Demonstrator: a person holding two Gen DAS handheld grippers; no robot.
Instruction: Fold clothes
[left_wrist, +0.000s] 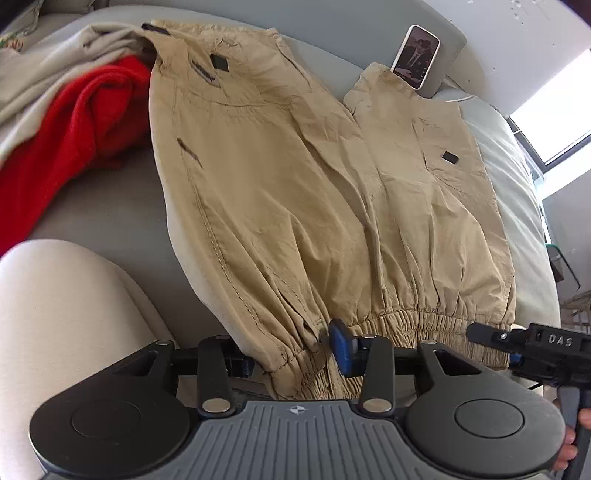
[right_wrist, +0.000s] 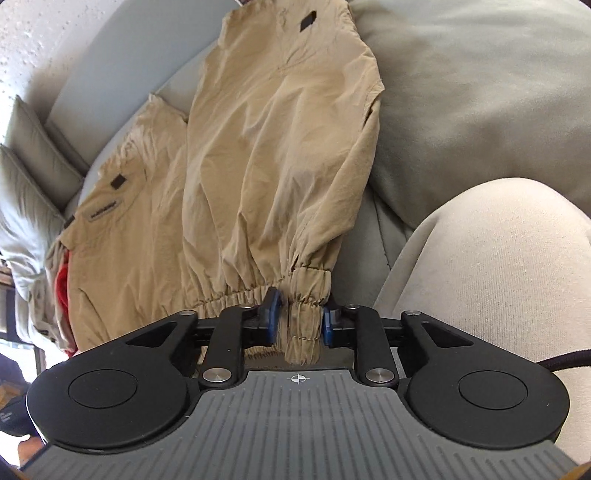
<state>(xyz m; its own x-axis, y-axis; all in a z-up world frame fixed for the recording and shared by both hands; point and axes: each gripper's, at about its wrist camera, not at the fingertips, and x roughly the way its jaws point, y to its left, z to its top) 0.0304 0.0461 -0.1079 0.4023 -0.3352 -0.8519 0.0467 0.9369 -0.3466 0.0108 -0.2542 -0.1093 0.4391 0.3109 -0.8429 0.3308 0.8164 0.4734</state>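
Clearly both ends of the elastic waistband are pinched, so the fold should go well if the grippers lift together and carry the band evenly toward the far cuffs; the left gripper (left_wrist: 291, 350) is clamped on the tan trousers (left_wrist: 295, 184) at their near left hem; the right gripper (right_wrist: 300, 319) squeezes the bunched near right corner; the trousers lie flat on a grey sofa (left_wrist: 110, 206), a red garment (left_wrist: 74, 129) at left, a phone (left_wrist: 417, 55) propped far right.
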